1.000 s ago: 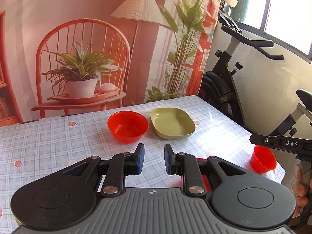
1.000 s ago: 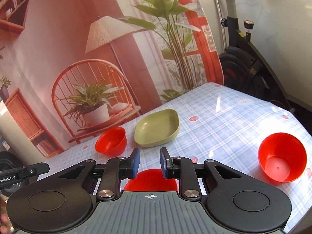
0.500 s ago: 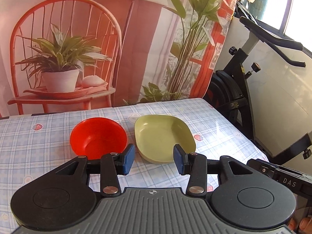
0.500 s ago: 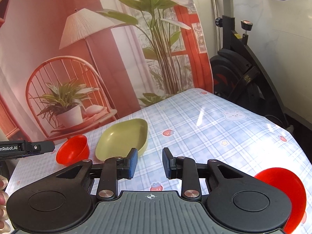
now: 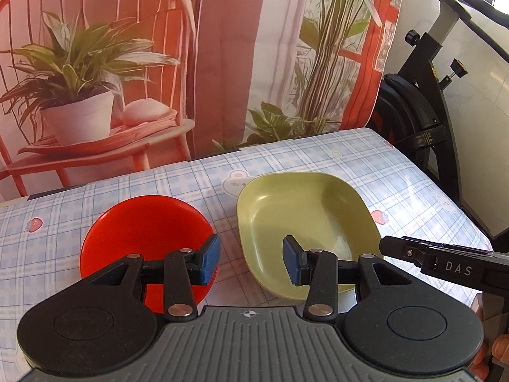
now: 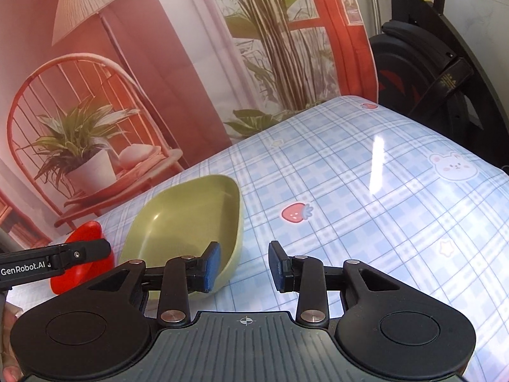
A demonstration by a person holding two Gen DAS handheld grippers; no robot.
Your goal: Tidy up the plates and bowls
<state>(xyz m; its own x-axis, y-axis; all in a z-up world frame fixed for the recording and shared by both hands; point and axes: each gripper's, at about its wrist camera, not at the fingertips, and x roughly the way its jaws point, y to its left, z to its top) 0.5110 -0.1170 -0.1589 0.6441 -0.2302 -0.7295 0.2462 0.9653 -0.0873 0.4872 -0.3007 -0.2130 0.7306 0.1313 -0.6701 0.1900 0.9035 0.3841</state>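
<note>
A red bowl (image 5: 143, 232) and a green squarish dish (image 5: 305, 219) stand side by side on the checked tablecloth. My left gripper (image 5: 251, 262) is open and empty, low over the gap between them, its left finger over the bowl's near rim and its right finger over the dish's near corner. My right gripper (image 6: 243, 265) is open and empty, its left finger at the right near edge of the green dish (image 6: 187, 222). The red bowl (image 6: 81, 254) shows partly behind the left gripper's side. The right gripper's side shows in the left wrist view (image 5: 445, 264).
The tablecloth (image 6: 366, 191) spreads to the right of the dish. A printed backdrop (image 5: 127, 63) hangs behind the table's far edge. An exercise bike (image 5: 423, 111) stands beyond the table's right edge.
Both grippers moved forward and lower toward the red bowl and green dish, and both opened wider. The second red bowl and the red plate near the front left both views.
</note>
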